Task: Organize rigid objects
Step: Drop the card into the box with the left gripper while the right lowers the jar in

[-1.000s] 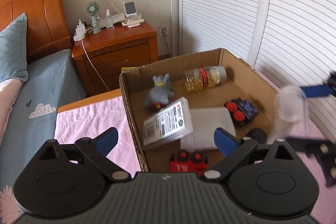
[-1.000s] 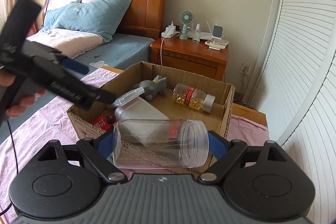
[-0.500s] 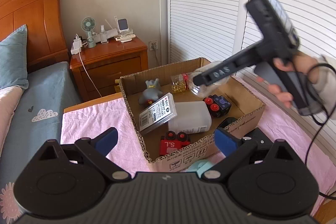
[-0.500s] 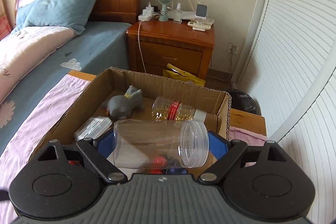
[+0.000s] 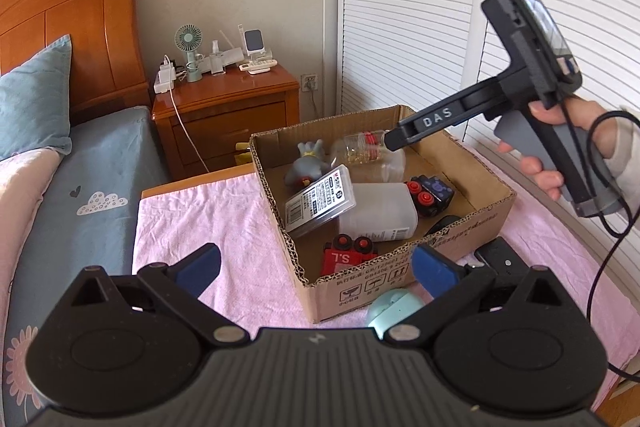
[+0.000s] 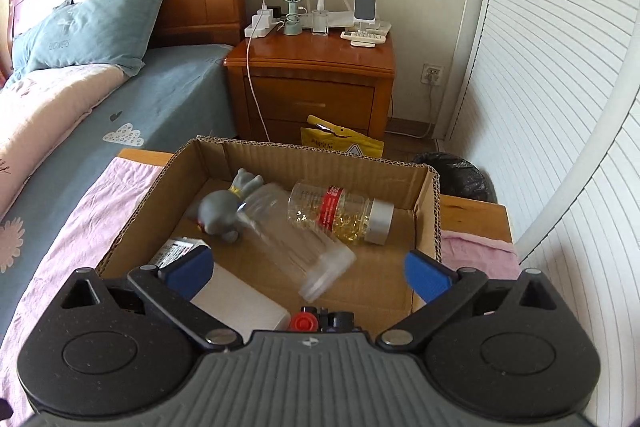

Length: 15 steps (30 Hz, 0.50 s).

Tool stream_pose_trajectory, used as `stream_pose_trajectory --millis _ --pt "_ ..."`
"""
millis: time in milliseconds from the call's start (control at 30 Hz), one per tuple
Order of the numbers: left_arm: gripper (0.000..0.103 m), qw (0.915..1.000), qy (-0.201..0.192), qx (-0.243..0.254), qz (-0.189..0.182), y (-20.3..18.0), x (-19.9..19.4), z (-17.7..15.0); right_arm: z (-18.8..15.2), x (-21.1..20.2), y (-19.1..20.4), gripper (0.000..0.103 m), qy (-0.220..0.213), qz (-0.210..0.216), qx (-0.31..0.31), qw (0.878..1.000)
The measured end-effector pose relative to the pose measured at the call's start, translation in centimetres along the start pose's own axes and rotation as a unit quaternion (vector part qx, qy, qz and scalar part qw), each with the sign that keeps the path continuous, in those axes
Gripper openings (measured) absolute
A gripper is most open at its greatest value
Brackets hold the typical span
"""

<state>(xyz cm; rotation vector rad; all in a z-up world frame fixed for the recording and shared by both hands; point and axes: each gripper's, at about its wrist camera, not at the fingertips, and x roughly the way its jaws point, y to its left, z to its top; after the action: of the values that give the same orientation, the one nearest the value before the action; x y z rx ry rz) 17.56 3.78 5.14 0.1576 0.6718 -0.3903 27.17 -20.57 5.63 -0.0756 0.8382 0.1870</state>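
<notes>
A cardboard box point(image 5: 400, 269) point(image 6: 312, 147) stands on a pink cloth. A clear plastic jar point(image 6: 296, 239) lies tilted and blurred inside it, between a grey toy figure point(image 6: 224, 211) and a capsule bottle point(image 6: 340, 215). My right gripper point(image 6: 308, 269) hangs over the box with its jaws opening, and its pads are clear of the jar. From the left wrist view the right gripper point(image 5: 400, 143) points down into the box, held by a hand. My left gripper point(image 5: 316, 263) is open and empty, in front of the box's near corner.
The box also holds a white container point(image 5: 376, 211), a labelled flat case point(image 5: 320, 201), a red toy point(image 5: 348, 255) and a dark toy car point(image 5: 430, 193). A teal object point(image 5: 394, 307) and a black object point(image 5: 498, 259) lie by the box front. A nightstand point(image 6: 312, 75) stands behind.
The right gripper carried the clear jar over the box, spread its jaws and let it drop inside. The left gripper drew back from the box.
</notes>
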Motion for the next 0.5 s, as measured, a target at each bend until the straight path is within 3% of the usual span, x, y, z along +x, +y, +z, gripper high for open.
stream_pose_trajectory --millis 333,500 --pt "0.101 0.9991 0.011 -0.004 0.041 -2.2 -2.8 0.0 -3.2 -5.4 -0.8 0.103 -0.018 0.010 0.003 1.000" --pt "0.102 0.9955 0.010 -0.014 0.093 -3.6 -3.5 -1.4 -6.5 -7.7 -1.6 0.103 -0.021 0.011 0.008 1.000"
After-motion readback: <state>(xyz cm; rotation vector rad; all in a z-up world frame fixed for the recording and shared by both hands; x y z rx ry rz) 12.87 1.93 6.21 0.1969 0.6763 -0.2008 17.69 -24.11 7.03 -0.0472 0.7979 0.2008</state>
